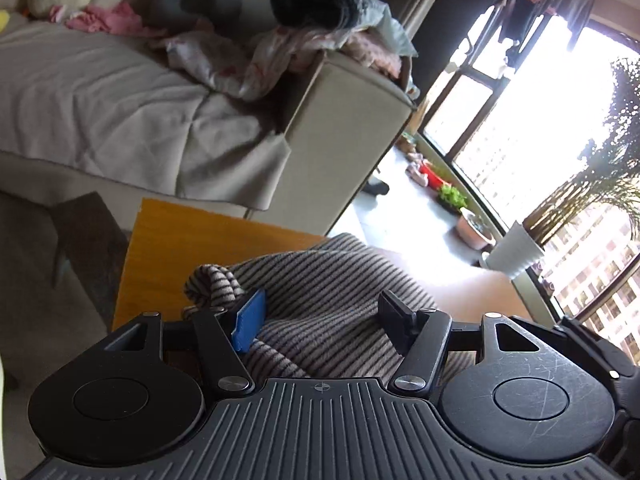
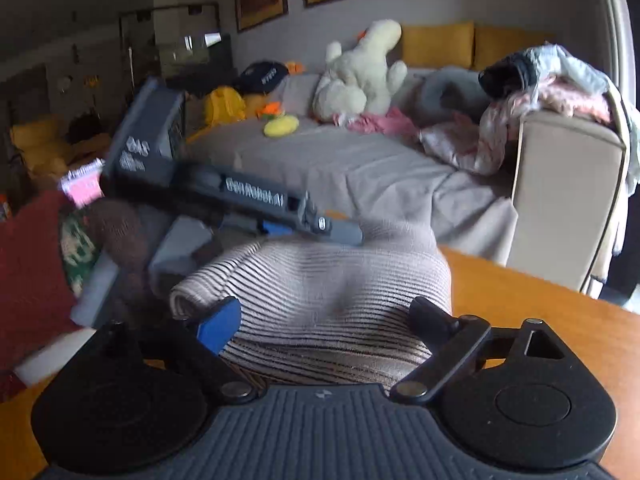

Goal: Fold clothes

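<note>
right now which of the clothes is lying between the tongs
The striped knit garment on the orange table. It lies between both tongs, while the pink and dark clothes are heaped away on the sofa arm.

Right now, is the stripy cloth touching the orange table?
Touching. In the right wrist view the stripy cloth lies bunched directly on the orange table.

Both wrist cameras look down along their fingers, close over the striped garment (image 1: 328, 300), facing the sofa (image 2: 360, 160)
</note>
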### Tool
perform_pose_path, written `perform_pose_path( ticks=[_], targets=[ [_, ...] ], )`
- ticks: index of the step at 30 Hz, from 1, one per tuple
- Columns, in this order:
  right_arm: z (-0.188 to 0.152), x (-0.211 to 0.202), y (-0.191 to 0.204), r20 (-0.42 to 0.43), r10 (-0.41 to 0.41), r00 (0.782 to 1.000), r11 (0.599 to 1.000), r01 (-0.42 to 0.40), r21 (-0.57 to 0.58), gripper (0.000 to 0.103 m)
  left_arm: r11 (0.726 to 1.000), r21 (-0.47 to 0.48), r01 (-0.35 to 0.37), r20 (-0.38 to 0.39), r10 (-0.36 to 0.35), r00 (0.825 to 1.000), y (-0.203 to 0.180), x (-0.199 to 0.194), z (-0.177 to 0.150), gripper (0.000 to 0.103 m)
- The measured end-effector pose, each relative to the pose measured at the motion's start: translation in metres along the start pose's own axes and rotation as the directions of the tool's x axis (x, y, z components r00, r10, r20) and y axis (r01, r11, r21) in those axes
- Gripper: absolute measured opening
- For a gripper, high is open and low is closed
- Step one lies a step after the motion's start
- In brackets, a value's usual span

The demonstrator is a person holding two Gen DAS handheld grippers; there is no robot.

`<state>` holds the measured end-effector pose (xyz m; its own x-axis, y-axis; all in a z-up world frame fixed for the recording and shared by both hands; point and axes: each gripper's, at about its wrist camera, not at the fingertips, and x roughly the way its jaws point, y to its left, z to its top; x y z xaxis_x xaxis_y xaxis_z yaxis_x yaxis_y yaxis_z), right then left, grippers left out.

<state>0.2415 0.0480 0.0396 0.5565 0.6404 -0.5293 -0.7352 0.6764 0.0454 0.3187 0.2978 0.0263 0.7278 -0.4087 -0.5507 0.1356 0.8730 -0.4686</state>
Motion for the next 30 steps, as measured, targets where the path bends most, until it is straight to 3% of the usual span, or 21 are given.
perform_pose_path(
  ticks=[1,4,9,10,12,13,17,23,26,29,30],
  targets=[
    [-0.006,0.005,0.003,0.006,-0.030,1.000,0.999,0.030,-0.024,0.103,1.000,0.005,0.012,0.011,-0.012,1.000,0.003,0.000,-0.002,0.067],
    [-0.008,0.004,0.000,0.008,-0.037,0.999,0.999,0.037,0.011,0.103,1.000,0.004,-0.031,0.009,0.031,0.999,-0.003,0.000,-0.003,0.066],
    [-0.023,-0.030,-0.021,-0.013,-0.046,0.999,0.985,0.048,0.163,0.103,0.975,0.120,-0.187,0.064,0.180,0.982,-0.038,-0.007,-0.012,0.067],
    [-0.031,-0.042,-0.026,-0.006,-0.053,0.999,0.979,0.053,0.195,0.103,0.968,0.117,-0.223,0.085,0.214,0.973,-0.046,-0.013,-0.015,0.069],
    [-0.047,-0.063,-0.036,-0.005,-0.089,0.996,0.963,0.087,0.255,0.103,0.962,0.093,-0.258,0.139,0.244,0.960,-0.060,-0.033,-0.025,0.083],
    [-0.054,-0.072,-0.040,-0.016,-0.107,0.994,0.954,0.107,0.281,0.103,0.961,0.077,-0.265,0.175,0.249,0.953,-0.069,-0.046,-0.034,0.099],
    [-0.082,-0.105,-0.050,-0.073,-0.165,0.984,0.920,0.180,0.348,0.103,0.961,0.058,-0.271,0.223,0.252,0.942,-0.107,-0.083,-0.080,0.102],
    [-0.113,-0.134,-0.037,-0.158,-0.258,0.953,0.922,0.292,0.255,0.103,0.916,0.040,-0.400,0.141,0.391,0.910,-0.147,-0.094,-0.164,0.103],
    [-0.116,-0.137,-0.035,-0.187,-0.292,0.938,0.921,0.328,0.210,0.103,0.871,0.014,-0.490,0.058,0.489,0.870,-0.152,-0.083,-0.190,0.103],
    [-0.113,-0.129,-0.036,-0.206,-0.323,0.924,0.913,0.362,0.189,0.103,0.794,0.046,-0.606,0.077,0.602,0.795,-0.161,-0.076,-0.200,0.103],
    [-0.111,-0.125,-0.037,-0.205,-0.318,0.926,0.917,0.355,0.180,0.103,0.780,0.047,-0.624,0.078,0.620,0.781,-0.161,-0.075,-0.200,0.103]
  ],
)
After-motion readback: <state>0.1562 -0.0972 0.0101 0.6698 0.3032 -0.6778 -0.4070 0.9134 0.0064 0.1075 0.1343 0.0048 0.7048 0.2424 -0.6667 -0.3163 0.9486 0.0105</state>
